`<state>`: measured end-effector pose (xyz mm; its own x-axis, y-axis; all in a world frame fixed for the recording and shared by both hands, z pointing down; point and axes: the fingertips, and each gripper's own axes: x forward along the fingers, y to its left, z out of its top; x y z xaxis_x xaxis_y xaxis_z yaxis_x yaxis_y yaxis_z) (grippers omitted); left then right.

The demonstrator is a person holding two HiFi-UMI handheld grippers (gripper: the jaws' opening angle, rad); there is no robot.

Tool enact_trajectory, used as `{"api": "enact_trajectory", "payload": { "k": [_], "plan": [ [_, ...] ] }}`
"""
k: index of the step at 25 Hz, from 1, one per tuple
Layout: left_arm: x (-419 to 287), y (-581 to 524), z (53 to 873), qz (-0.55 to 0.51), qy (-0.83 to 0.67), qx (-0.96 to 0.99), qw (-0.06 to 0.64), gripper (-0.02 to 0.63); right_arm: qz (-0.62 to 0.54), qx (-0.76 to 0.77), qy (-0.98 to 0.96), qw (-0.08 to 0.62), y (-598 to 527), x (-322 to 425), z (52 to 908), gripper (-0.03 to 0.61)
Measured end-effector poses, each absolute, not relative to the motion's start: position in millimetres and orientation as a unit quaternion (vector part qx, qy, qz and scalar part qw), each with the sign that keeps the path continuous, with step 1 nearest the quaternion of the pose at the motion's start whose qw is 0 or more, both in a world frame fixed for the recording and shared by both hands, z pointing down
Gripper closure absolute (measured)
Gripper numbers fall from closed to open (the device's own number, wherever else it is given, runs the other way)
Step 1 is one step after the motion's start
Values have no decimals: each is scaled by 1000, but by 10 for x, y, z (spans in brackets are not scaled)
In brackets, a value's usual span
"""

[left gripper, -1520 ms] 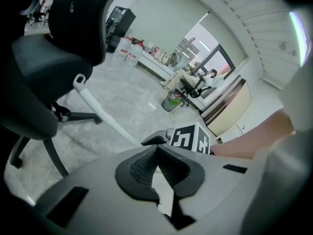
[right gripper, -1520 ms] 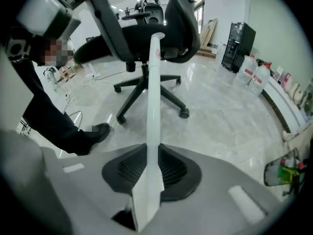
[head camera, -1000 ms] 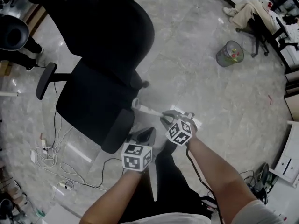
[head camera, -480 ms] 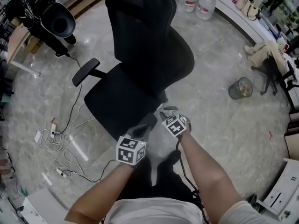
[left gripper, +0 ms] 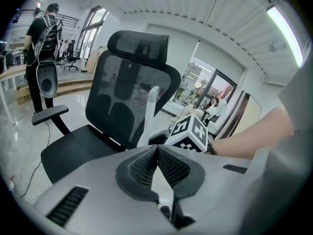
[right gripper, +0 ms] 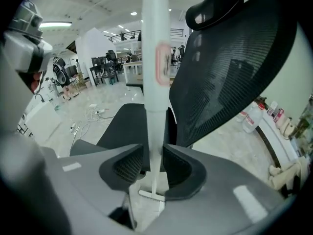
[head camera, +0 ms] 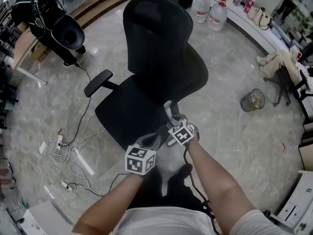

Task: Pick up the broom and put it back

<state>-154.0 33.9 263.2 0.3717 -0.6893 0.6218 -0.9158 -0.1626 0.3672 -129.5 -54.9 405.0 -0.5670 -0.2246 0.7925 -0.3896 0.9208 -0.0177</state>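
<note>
Between the opening jaws of the right gripper [right gripper: 152,161], the white broom handle [right gripper: 155,77] is seen standing upright, no longer firmly clamped, with the black office chair [right gripper: 230,67] just beyond it. The left gripper [left gripper: 157,153] is held beside it, its jaws together on nothing. Release is judged to be the step in hand. Next, the right gripper should be drawn back without the handle being tipped.

Your head view is dim and grey; both gripper views bow at the edges, ceiling lights [left gripper: 286,26] glaring.
</note>
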Motion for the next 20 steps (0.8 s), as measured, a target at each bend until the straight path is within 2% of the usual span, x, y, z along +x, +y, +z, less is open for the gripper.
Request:
{"api": "enact_trajectory", "payload": {
  "k": [5,13,20],
  "plan": [
    [-1685,238,2372,144,-542,750,350,606,80,190,-894,398,-670,-1465,3492,453],
    [-1616,-256,1253,92,-540,783,295,606,97,246,-931,251,-820,-1391,1599,482],
    [-930,-548,-76,37,-533,821,200,606,87,292,-942,141,-683,-659,-101,526]
  ]
}}
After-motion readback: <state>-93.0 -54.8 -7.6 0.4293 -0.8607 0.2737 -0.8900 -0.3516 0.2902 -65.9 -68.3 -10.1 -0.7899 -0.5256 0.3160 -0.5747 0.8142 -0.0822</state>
